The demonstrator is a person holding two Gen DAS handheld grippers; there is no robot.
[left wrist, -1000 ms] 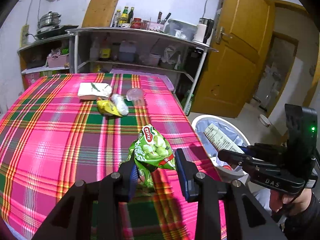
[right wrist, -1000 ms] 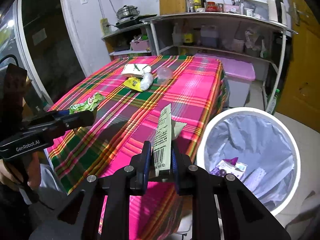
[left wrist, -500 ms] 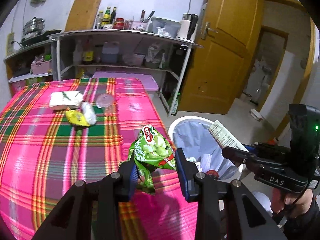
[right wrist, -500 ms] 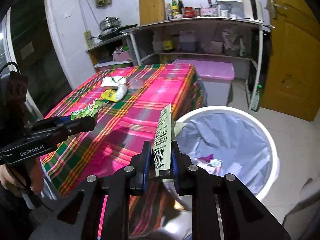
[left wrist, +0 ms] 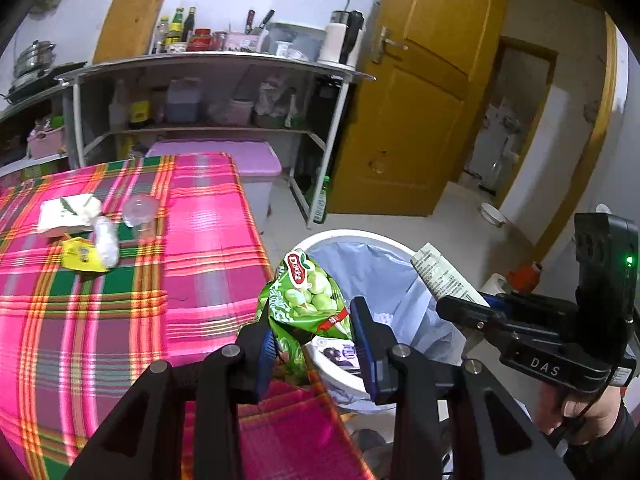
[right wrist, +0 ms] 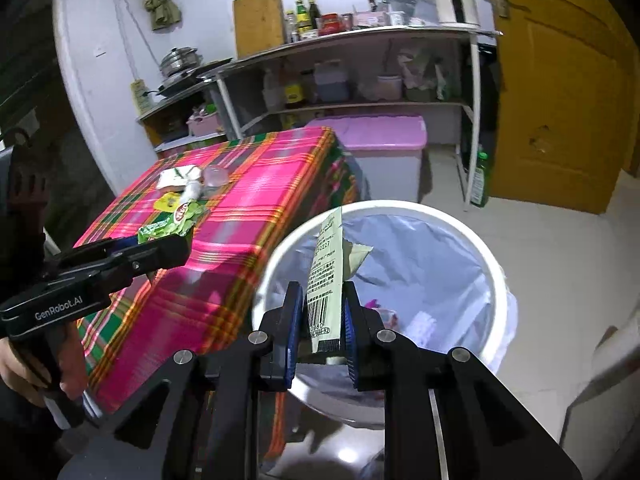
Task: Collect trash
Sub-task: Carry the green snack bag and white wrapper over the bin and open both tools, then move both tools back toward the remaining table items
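Observation:
My left gripper [left wrist: 312, 340] is shut on a green snack bag [left wrist: 306, 296] and holds it at the table's right edge, next to the white trash bin [left wrist: 344, 238]. My right gripper [right wrist: 319, 330] is shut on a pale green wrapper with a barcode [right wrist: 326, 276] and holds it over the bin [right wrist: 490, 264], which has a blue liner and some trash inside. The right gripper also shows in the left wrist view [left wrist: 460, 306], over the bin. More trash lies on the plaid tablecloth [left wrist: 200, 248]: a yellow packet [left wrist: 82, 256], a white wad [left wrist: 106, 236], a clear cup [left wrist: 138, 210].
A white paper packet [left wrist: 66, 210] lies at the table's far side. A pink-lidded storage box [right wrist: 380, 136] stands behind the table. Metal shelves [right wrist: 360, 60] with bottles and jars line the back wall. A yellow door [right wrist: 560, 92] is on the right.
Both grippers have swung right from over the table toward the bin. The right gripper's wrapper is now above the bin opening. Both grips are unchanged.

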